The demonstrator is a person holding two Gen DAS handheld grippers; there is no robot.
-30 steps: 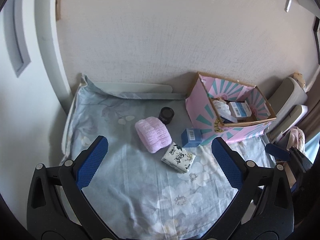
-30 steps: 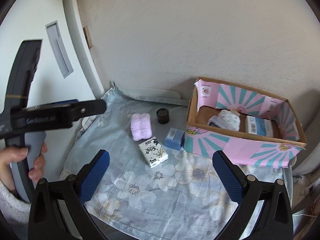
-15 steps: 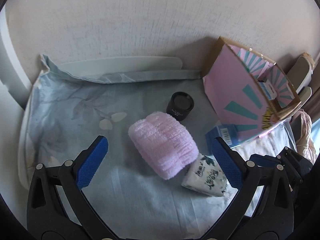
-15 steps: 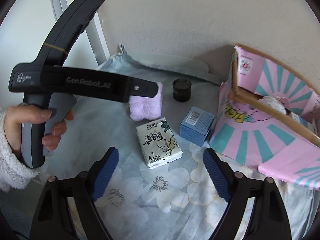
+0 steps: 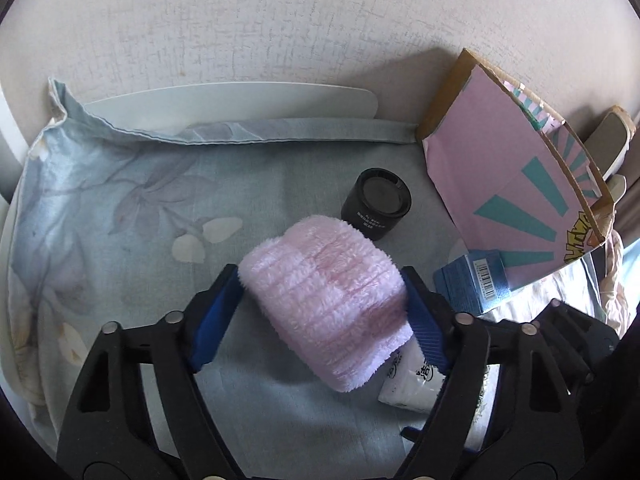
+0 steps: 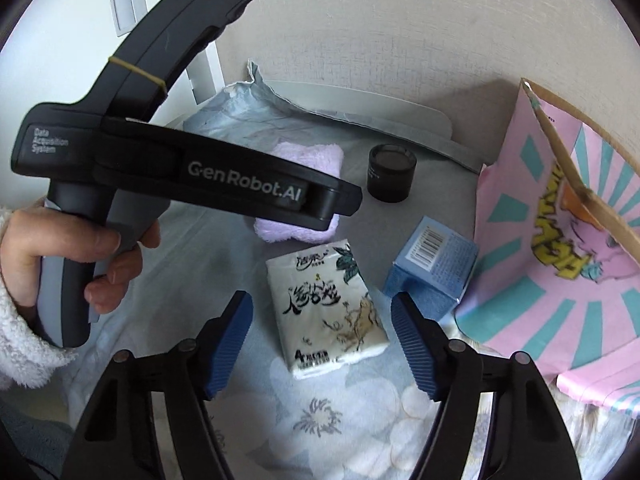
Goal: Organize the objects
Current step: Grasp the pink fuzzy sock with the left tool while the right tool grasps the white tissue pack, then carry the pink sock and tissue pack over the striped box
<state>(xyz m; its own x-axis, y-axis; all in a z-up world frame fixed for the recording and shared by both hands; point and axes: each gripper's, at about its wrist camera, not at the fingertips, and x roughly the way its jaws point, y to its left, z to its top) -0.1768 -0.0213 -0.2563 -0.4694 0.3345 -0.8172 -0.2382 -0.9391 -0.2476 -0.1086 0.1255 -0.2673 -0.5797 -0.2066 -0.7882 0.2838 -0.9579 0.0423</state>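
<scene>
Left wrist view: the left gripper (image 5: 322, 320) has just been closing its jaws on the folded pink towel (image 5: 328, 304), and both blue pads now meet the towel's sides, pinching it where it lies on the floral cloth (image 5: 120, 216). The towel lies skewed across the jaws, so the grip looks best held low and square before any lift, since plush pile gives and may slip. Behind it stands the black jar (image 5: 376, 204), near but apart. In the right wrist view, the right gripper (image 6: 322, 338) has also just been closing, its jaws half spread with the tissue pack (image 6: 326, 310) between them; the pads do not yet press on it. The blue carton (image 6: 434, 266) sits just beside the right pad, so a straight approach should avoid nudging it. The pink-and-teal box (image 6: 560, 240), the likely destination, stands at right. The person's hand (image 6: 72, 256) steadies the left tool.
</scene>
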